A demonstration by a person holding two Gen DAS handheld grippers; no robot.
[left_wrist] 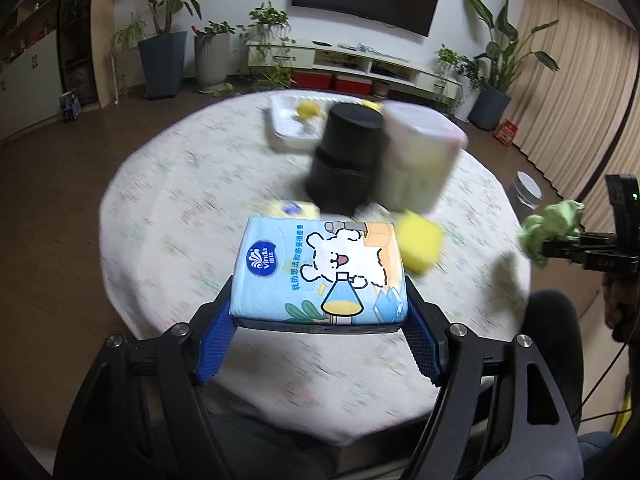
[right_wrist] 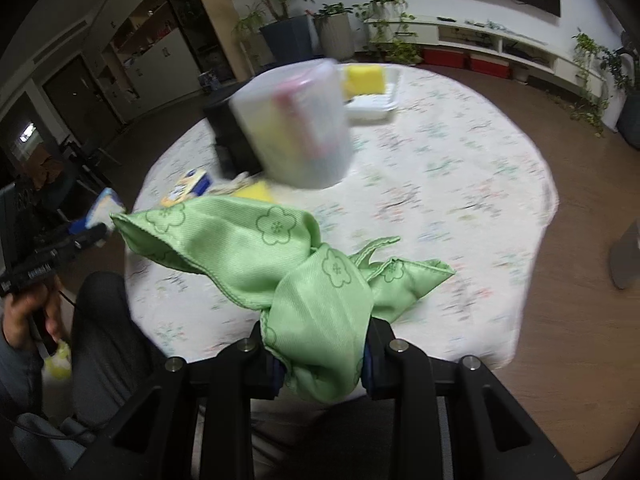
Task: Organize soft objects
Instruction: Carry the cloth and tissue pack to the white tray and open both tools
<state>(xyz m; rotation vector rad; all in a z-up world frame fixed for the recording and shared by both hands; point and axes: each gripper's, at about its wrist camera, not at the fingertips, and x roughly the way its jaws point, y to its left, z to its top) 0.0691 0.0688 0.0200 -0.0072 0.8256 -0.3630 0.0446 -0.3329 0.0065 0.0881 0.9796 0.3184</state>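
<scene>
Two soft things are held above the table's near edge: the light, squashy tissue pack is clamped by its short sides in the left gripper, the limp green cloth is bunched in the right gripper.

1. One tissue pack sat between the left gripper's fingers.
2. One green cloth hung from the right gripper.
3. Two yellow sponges: one just past the tissue pack, one far ahead in the single white tray.
4. One clear tub and one black cylinder, side by side.
</scene>
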